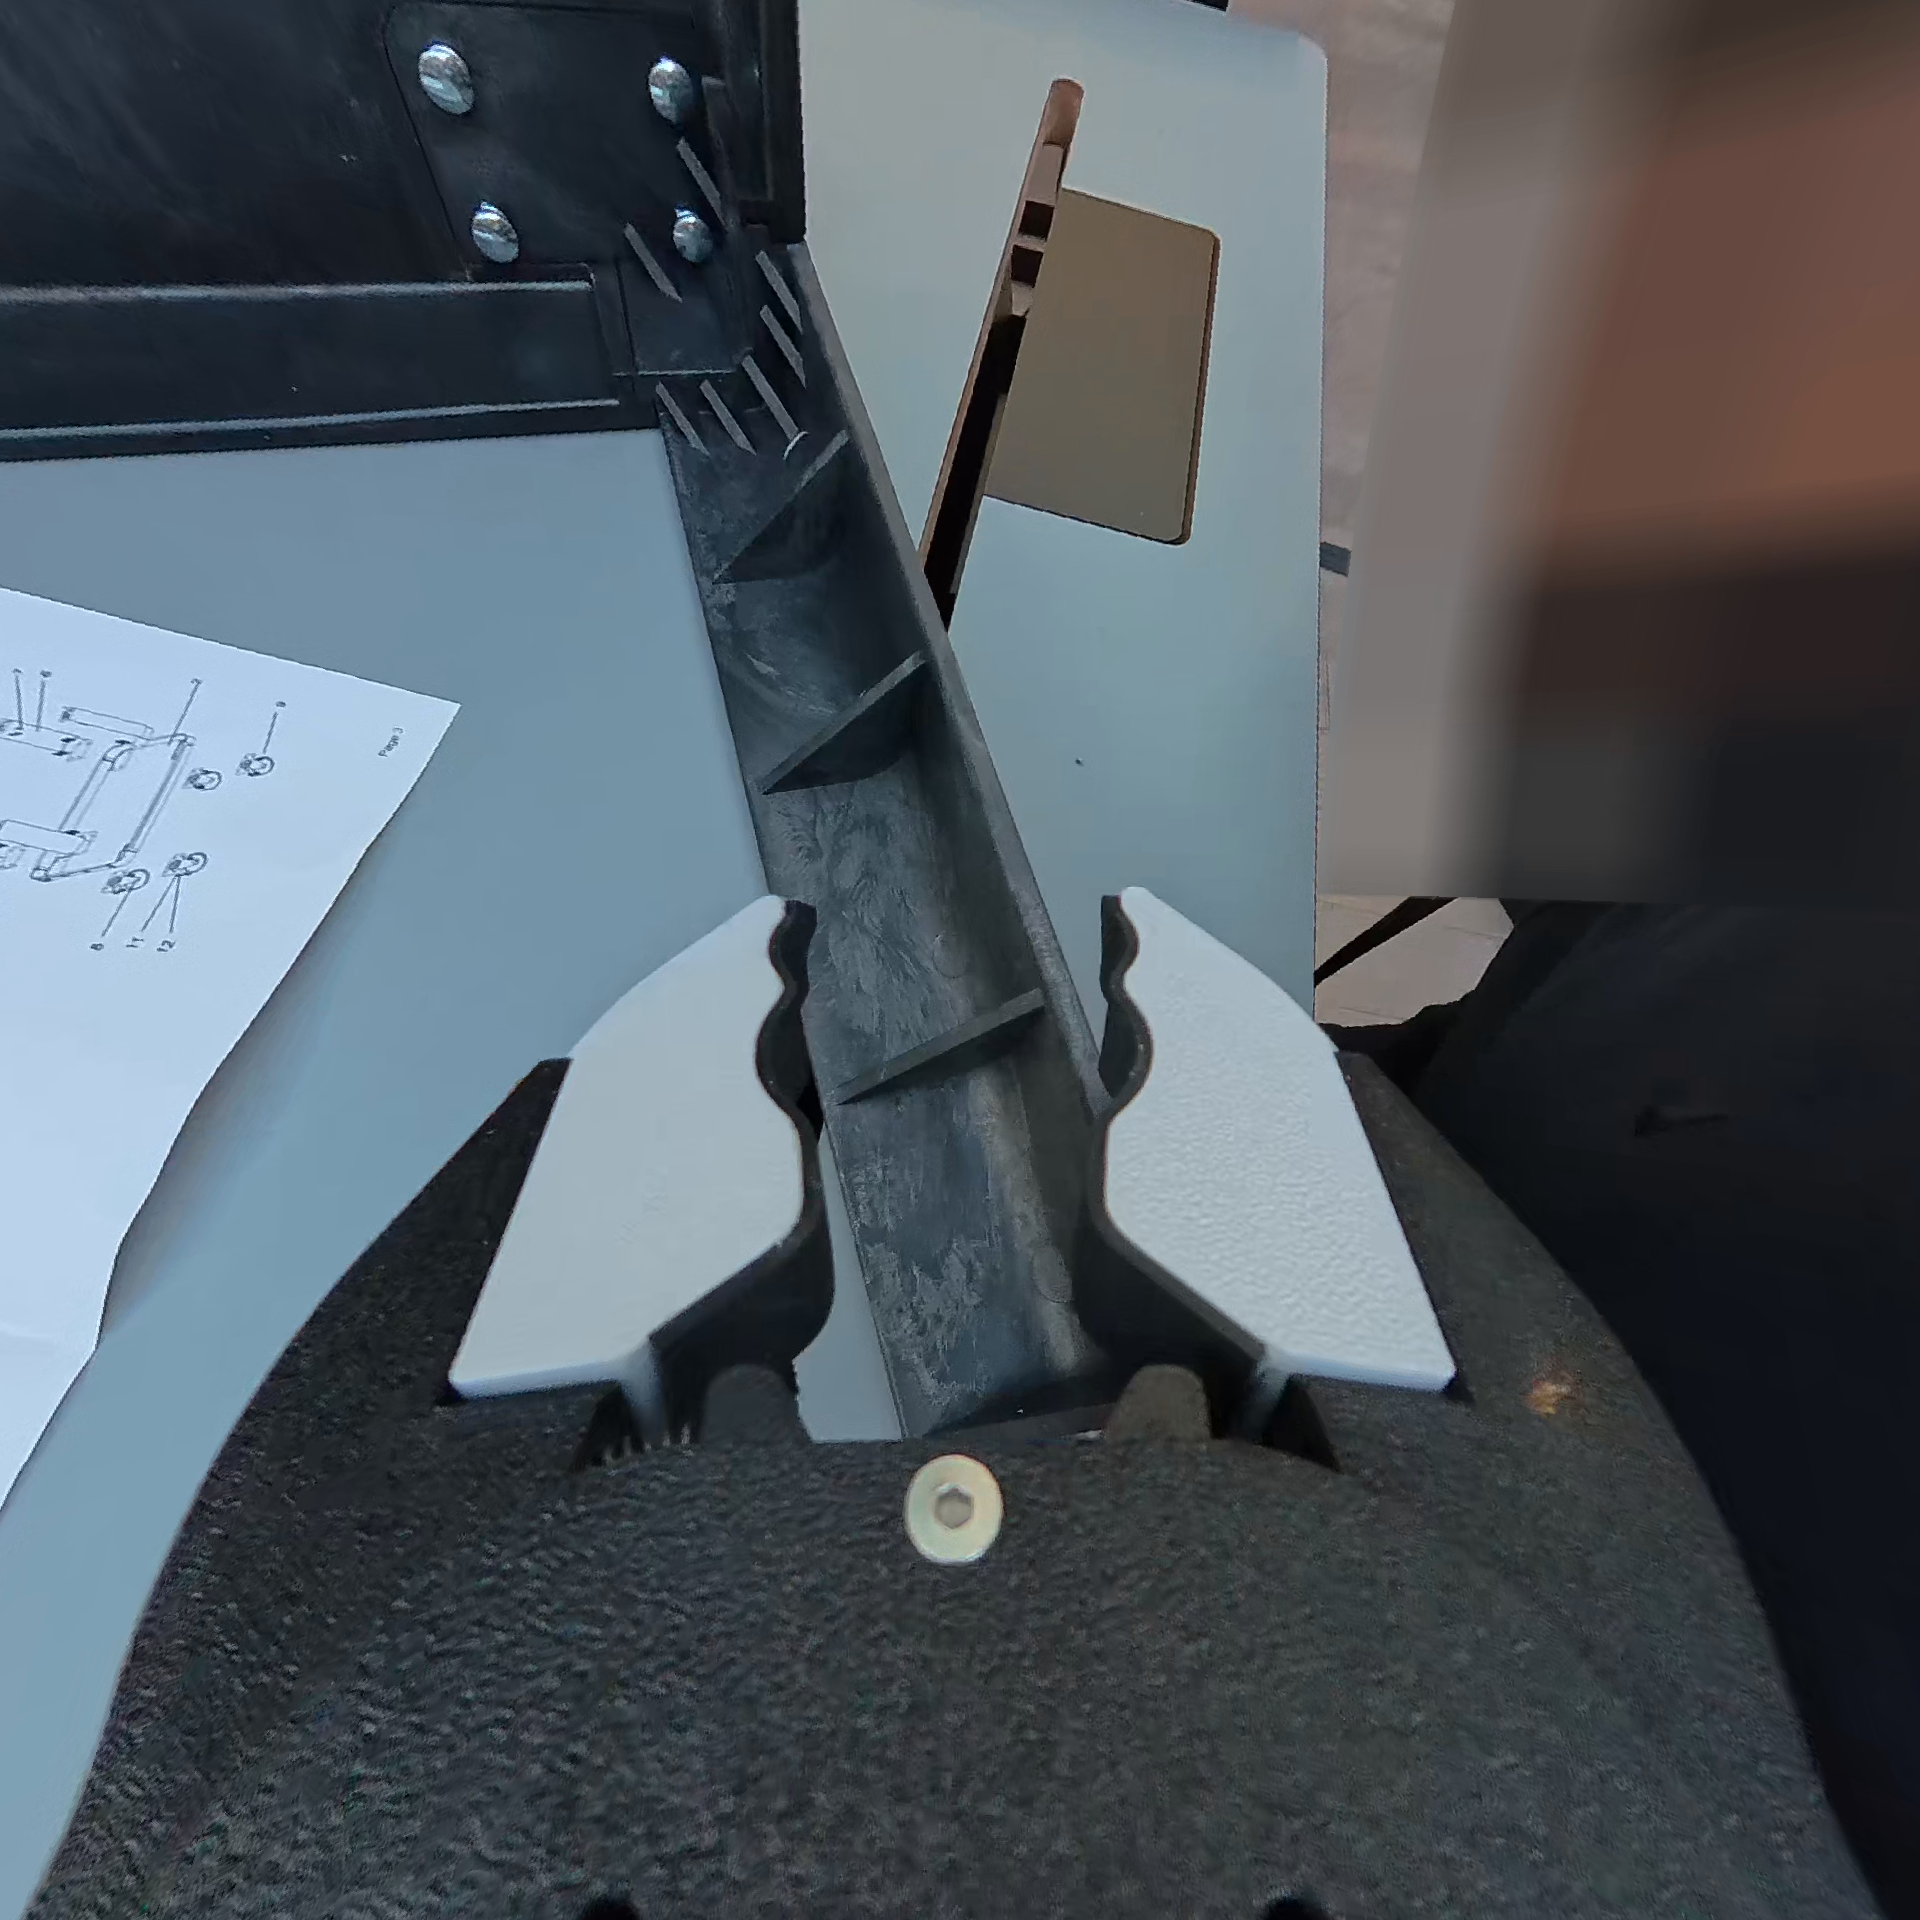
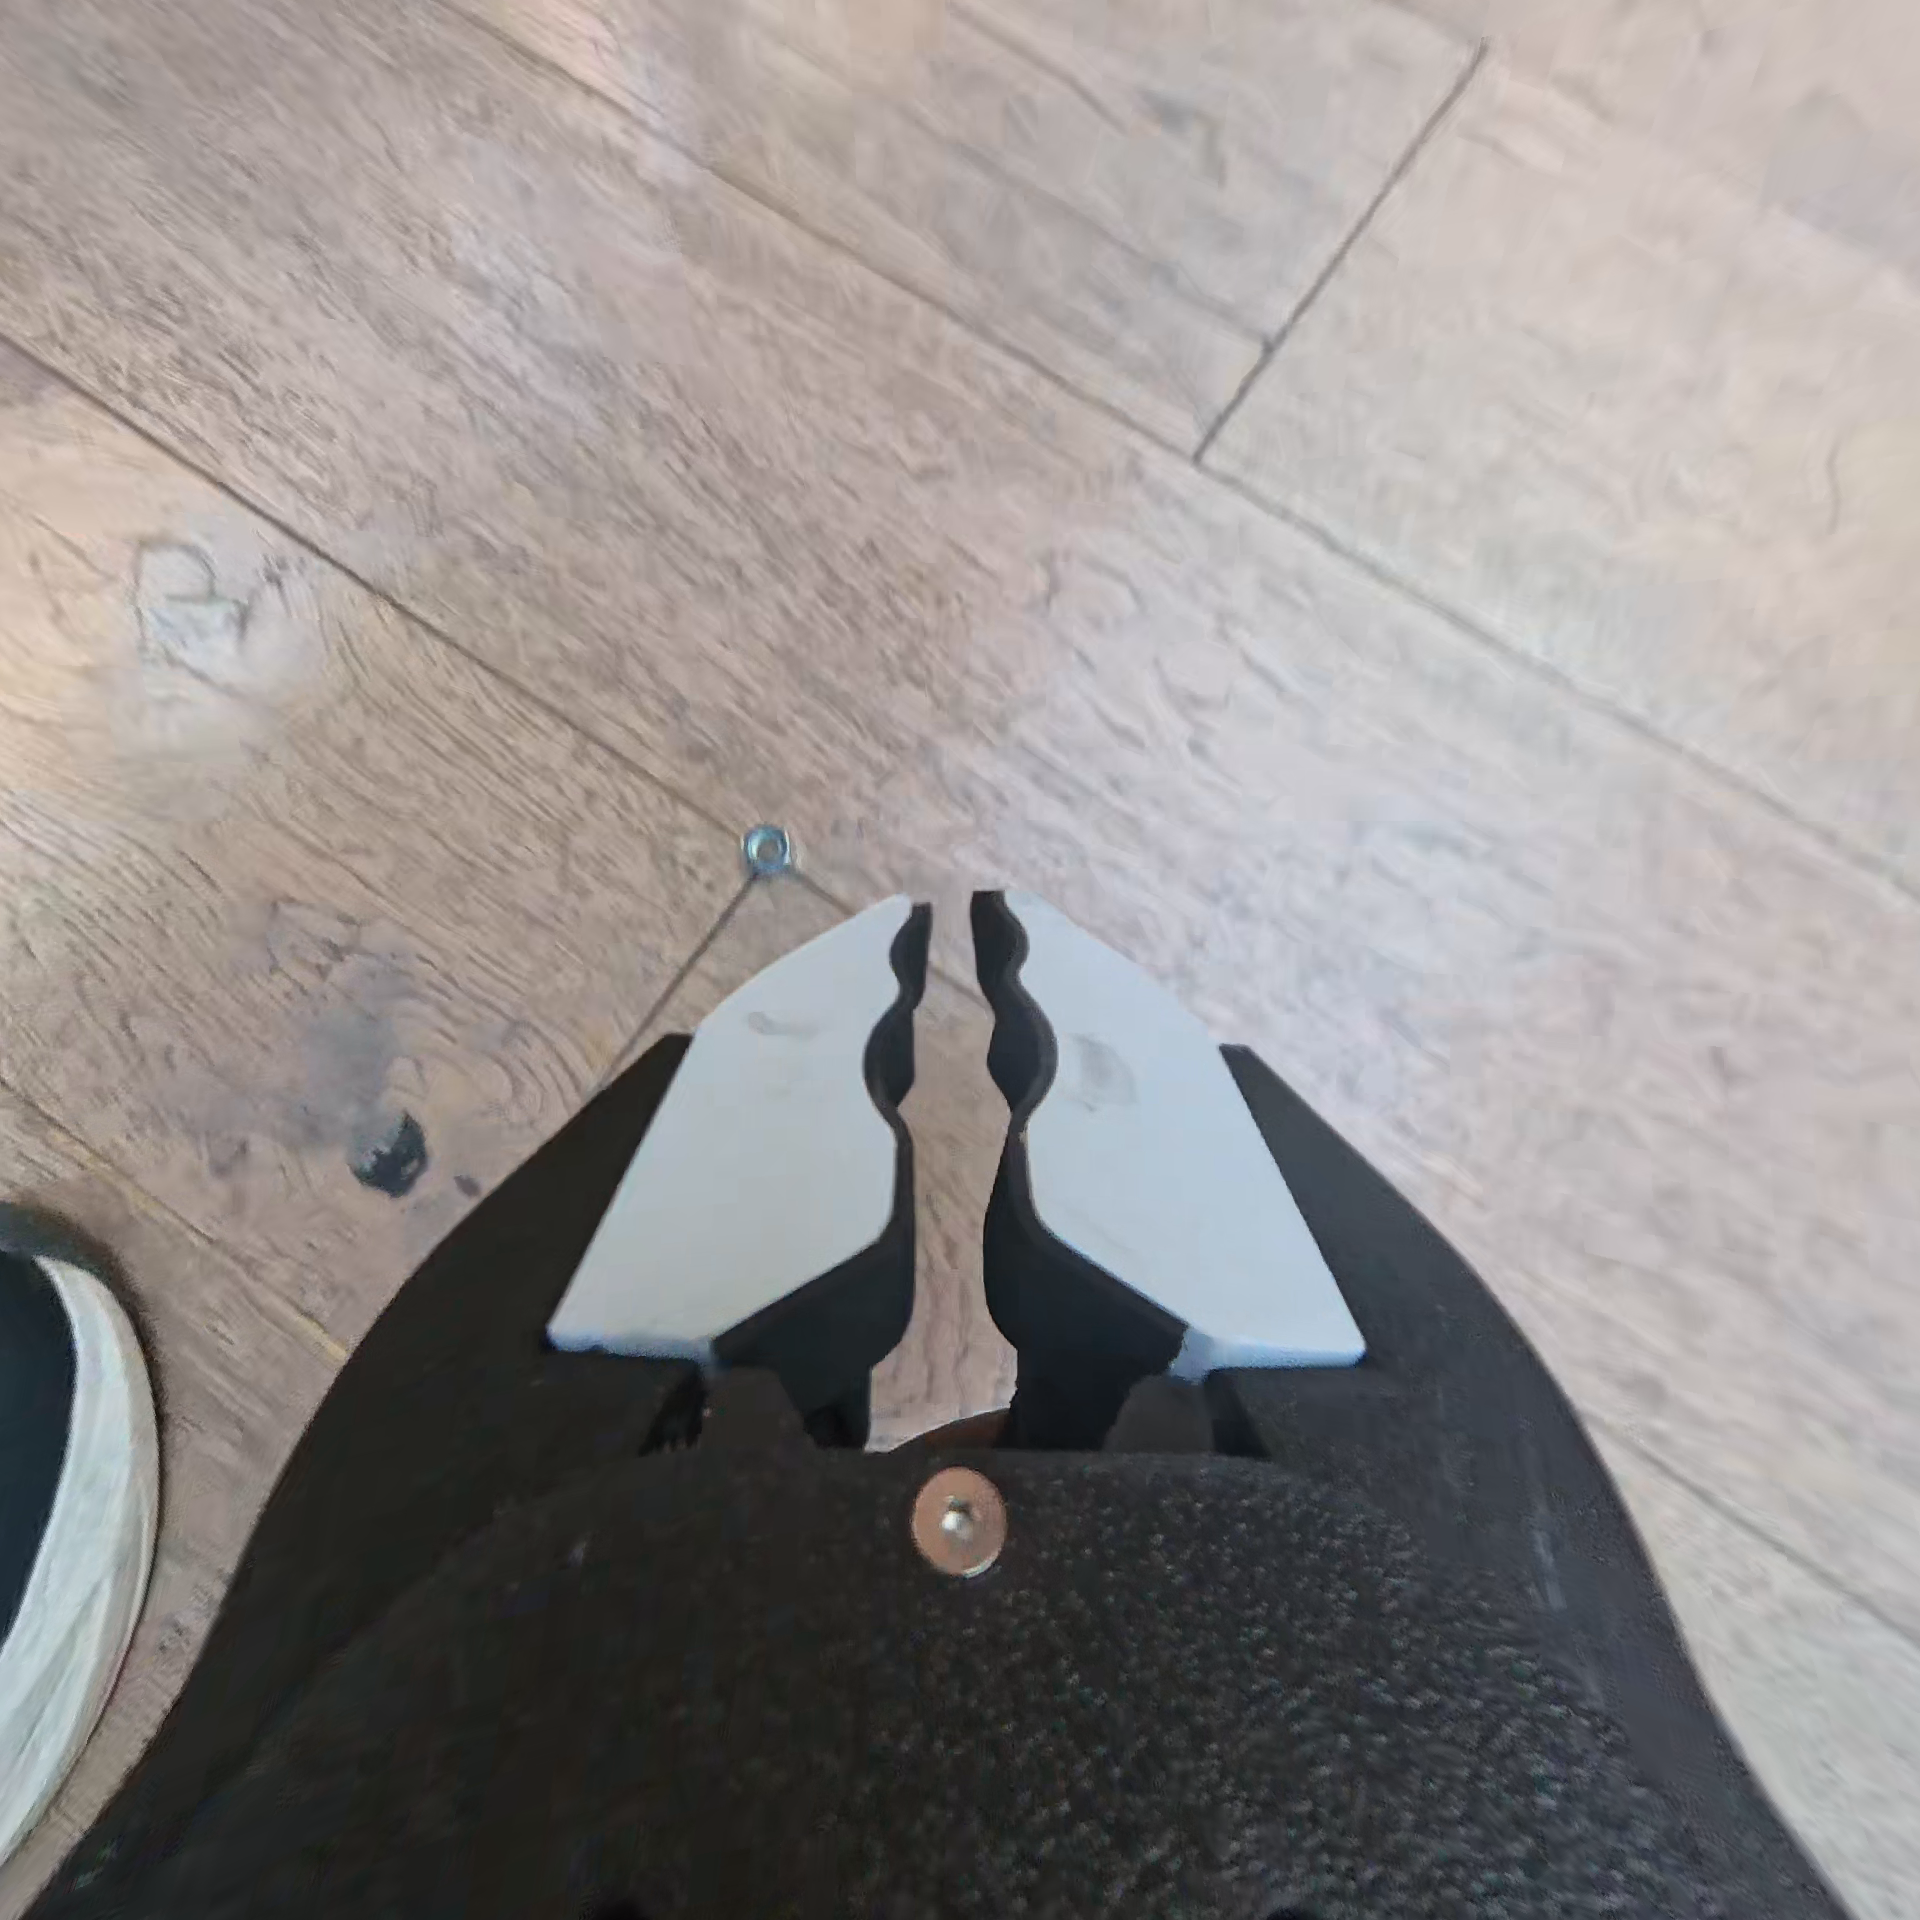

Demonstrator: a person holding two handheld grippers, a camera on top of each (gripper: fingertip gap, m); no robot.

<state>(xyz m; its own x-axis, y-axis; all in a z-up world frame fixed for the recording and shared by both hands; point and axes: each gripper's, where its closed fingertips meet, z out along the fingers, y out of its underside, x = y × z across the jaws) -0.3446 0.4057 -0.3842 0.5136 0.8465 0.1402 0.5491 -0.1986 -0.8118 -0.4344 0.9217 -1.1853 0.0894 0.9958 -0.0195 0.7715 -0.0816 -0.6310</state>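
Note:
My left gripper is shut on a black ribbed plastic rail that runs along the edge of a grey metal panel. The rail leads up to a black corner bracket fixed with several silver screws. A second grey panel with a rectangular cut-out stands upright to the right of the rail. My right gripper hangs over a wooden floor, its jaws nearly closed with a narrow gap and nothing between them. A small silver nut lies on the floor just ahead and left of its fingertips.
A printed sheet with a parts drawing lies on the grey panel at the left. A black shoe with a white sole shows at the left edge of the right wrist view. A dark mark is on the floor. My right tips are roughly 9 centimeters from the small silver nut.

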